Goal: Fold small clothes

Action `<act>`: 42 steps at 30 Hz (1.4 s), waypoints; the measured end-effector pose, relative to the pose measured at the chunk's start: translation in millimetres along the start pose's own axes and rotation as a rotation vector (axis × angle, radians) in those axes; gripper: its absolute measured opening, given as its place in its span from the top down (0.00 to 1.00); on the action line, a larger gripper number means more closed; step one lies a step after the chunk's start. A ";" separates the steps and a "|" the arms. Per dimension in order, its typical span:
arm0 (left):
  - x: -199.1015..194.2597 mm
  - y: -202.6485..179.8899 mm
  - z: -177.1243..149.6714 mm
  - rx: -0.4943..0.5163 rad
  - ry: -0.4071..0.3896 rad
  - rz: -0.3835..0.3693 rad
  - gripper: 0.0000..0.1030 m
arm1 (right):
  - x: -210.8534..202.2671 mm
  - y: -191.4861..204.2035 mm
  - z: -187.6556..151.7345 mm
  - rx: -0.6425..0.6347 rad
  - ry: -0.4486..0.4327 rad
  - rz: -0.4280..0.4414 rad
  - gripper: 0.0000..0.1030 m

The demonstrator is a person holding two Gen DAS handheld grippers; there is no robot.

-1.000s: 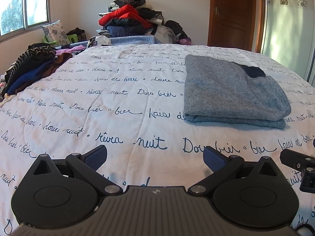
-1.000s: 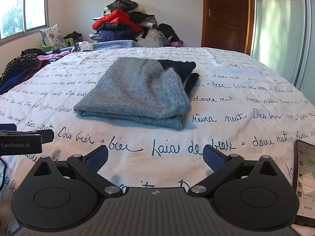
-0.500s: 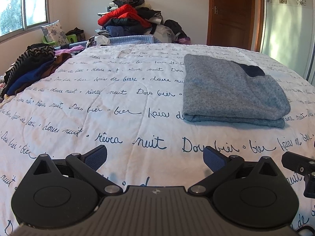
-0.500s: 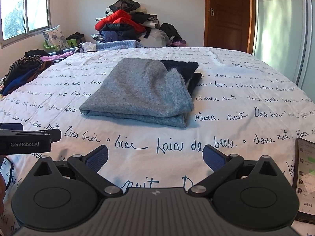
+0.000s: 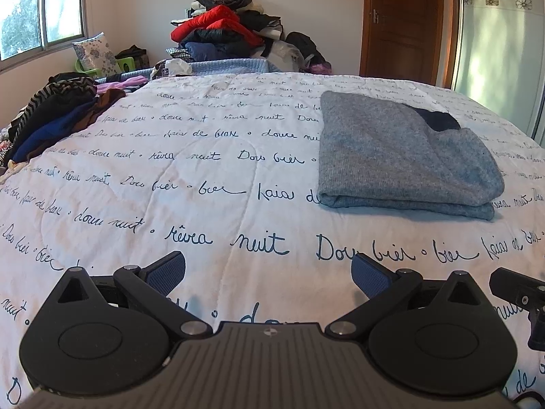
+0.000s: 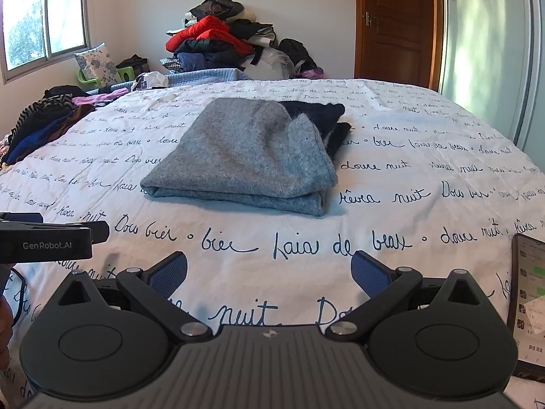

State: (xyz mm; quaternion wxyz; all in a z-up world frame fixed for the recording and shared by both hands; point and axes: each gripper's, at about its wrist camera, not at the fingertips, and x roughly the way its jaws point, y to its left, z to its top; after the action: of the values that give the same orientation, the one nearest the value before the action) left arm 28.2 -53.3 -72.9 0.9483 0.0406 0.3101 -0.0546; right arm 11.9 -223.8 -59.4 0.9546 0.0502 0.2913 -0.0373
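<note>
- Left wrist view barely differs from a second ago: the folded grey sweater (image 5: 402, 160) sits slightly lower and nearer on the bed (image 5: 190, 184), ahead and to the right.
- Left gripper (image 5: 268, 274) hovers with fingers apart, holding nothing.
- Right wrist view has drawn closer to the sweater (image 6: 245, 156), now straight ahead; right gripper (image 6: 269, 274) fingers are apart too, empty.
- Only the right view shows a phone (image 6: 528, 296) at its right edge and the sweater's black part (image 6: 323, 119) more fully.
</note>
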 end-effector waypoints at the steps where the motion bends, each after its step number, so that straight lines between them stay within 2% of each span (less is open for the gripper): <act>1: 0.0 -0.1 -0.4 0.001 0.000 0.000 0.01 | -0.3 -0.2 -0.3 0.001 0.000 0.001 0.00; 35: -0.7 -4.3 -2.1 0.015 -0.005 -0.004 0.01 | -2.9 -0.7 -3.5 -0.001 0.001 0.008 0.00; 42: -7.5 13.2 3.6 -0.034 -0.061 0.021 0.01 | -2.0 1.7 -1.3 -0.019 0.007 0.026 0.00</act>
State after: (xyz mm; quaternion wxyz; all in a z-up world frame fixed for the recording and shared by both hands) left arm 26.0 -40.1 -64.9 0.9584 0.0259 0.2815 -0.0404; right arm 9.7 -221.9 -59.3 0.9544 0.0449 0.2943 -0.0221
